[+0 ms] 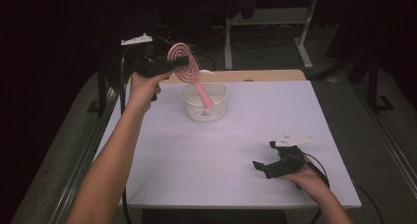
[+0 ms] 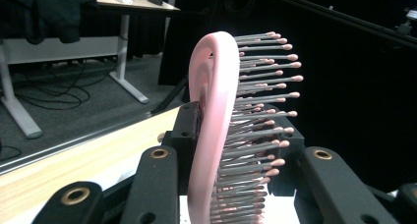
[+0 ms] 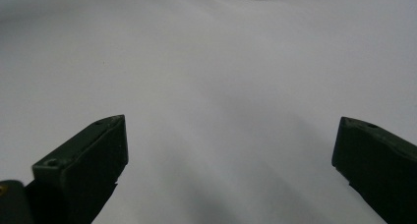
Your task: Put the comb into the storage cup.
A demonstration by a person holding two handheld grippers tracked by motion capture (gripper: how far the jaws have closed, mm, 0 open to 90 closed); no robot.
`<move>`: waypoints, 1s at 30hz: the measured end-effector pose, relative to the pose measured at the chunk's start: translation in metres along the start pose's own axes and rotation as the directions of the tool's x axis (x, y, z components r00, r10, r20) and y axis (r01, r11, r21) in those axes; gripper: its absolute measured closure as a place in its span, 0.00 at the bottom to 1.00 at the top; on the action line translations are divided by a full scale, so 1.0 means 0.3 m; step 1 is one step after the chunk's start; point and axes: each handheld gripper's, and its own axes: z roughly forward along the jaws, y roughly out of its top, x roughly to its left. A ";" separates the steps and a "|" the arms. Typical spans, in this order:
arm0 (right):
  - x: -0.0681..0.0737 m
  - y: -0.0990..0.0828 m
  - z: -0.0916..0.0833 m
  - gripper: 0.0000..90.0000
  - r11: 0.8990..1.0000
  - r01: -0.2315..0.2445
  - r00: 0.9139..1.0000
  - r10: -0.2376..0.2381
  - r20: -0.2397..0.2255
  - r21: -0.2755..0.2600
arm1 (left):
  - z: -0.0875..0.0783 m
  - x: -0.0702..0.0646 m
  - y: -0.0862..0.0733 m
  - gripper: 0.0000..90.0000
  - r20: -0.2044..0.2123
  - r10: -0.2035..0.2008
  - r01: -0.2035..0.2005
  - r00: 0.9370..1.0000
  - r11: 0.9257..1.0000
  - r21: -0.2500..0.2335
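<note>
The right gripper [image 1: 265, 166] is resting wide open and empty on the near table [image 1: 196, 165]. Farther off, the left gripper [image 1: 178, 63] is clamping the brush [image 1: 187, 67] by its head, handle slanting down into the basket [image 1: 205, 102].

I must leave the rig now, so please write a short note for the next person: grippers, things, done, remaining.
Left gripper: shut on the pink hairbrush, gripping its head, raised above the table.
Right gripper: open, empty, low over the white table near its front right.
White basket: upright at the back middle; the brush handle points down into it.
Done: brush gripped and brought over the basket.
Left: probably lower the brush in and let go.
</note>
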 end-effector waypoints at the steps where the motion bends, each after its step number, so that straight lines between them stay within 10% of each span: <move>1: 0.000 0.000 -0.001 0.00 1.000 -0.001 1.000 0.001 0.001 0.000 | 0.002 0.003 0.003 0.72 -0.002 0.000 0.000 1.000 1.000 -0.002; 30: 0.007 -0.001 0.005 0.00 1.000 0.016 1.000 -0.016 -0.006 0.011 | 0.144 0.077 -0.108 0.72 -0.094 -0.045 0.049 0.995 0.998 0.034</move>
